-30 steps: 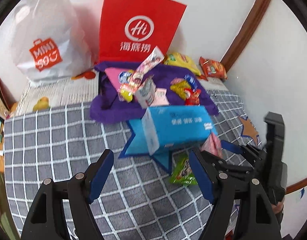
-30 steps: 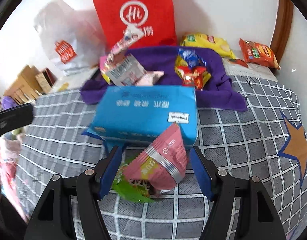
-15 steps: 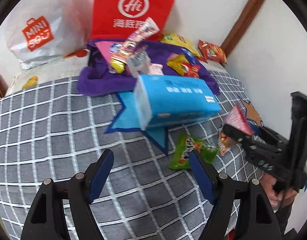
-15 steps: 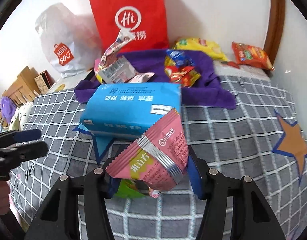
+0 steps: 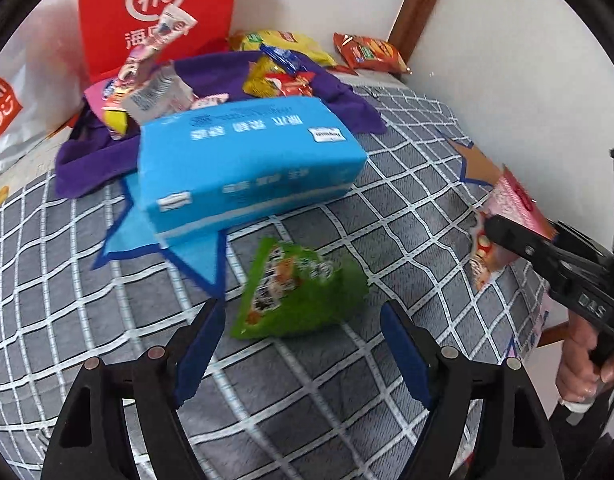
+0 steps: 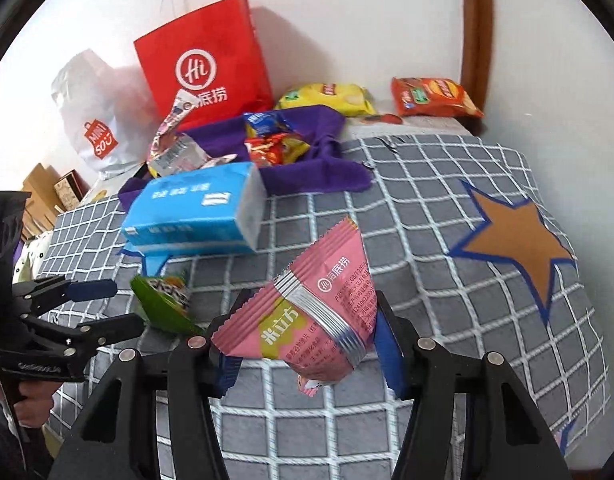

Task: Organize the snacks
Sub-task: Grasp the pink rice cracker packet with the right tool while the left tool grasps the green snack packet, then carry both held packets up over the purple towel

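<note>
Your right tool holds the pink snack packet clamped, lifted above the checked bed cover; your left tool stands wide, its jaws flanking the green packet lying on the cover. Step in hand: collecting loose snacks; next, likely close on the green packet and carry both to the purple cloth pile.

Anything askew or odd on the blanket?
Yes: the blue tissue pack sits skewed, partly overlapping the purple cloth; a green snack bag lies loose ahead of the open left claw.
</note>
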{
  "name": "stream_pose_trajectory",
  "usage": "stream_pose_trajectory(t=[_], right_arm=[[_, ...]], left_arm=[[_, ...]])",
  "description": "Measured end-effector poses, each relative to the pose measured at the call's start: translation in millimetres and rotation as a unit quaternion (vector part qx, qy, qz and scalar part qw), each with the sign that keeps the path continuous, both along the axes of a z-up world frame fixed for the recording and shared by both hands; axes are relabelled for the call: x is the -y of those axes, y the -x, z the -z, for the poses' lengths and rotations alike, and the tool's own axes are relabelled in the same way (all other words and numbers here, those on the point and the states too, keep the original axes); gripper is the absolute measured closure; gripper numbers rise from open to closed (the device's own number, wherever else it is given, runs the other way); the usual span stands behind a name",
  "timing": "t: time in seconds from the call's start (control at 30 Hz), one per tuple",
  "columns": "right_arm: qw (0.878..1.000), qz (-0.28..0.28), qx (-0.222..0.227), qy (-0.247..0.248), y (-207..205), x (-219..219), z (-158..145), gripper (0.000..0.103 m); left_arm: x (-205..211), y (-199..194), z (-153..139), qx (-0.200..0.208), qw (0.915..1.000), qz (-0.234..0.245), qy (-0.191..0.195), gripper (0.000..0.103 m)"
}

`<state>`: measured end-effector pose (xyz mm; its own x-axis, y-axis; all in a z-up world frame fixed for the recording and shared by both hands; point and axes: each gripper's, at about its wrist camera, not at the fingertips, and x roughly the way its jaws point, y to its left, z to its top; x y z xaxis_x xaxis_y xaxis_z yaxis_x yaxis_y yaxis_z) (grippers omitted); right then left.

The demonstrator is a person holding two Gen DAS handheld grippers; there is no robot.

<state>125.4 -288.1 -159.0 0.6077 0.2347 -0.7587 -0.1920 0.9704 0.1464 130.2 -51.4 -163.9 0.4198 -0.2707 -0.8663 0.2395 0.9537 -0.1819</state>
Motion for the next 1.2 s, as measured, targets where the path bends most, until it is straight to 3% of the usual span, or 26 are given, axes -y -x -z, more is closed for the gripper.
stream_pose_trajectory(t=[0.23,0.37,0.47,0.63,1.2], right_arm=[[1.0,0.0,0.002,0.005,10.9,16.3,9.3,0.047],[1.0,-0.003,-0.001,0.005,13.0,19.6,13.8,0.047],[1.0,-0.004,-0.004,0.001,13.1,20.8,16.8,0.047],[1.0,-0.004,-0.006,-0.002,16.4,19.9,18.6,0.047],[1.0,-0.013,0.011,-0.006,6.9,-5.9,-10.7,0.047]], left_arm=[[7.5,-13.3,27.2,-0.004,0.9996,-0.027,0.0,0.025],[8.1,-15.3,28.1,0.01,0.9992,-0.039,0.0,0.027],[11.8,-15.9,27.2,0.015,0.9993,-0.035,-0.004,0.038],[7.6,-12.0,17.3,0.019,0.9992,-0.033,0.014,0.045],[-38.3,11.7,-38.0,0.058,0.9946,-0.069,0.051,0.045]])
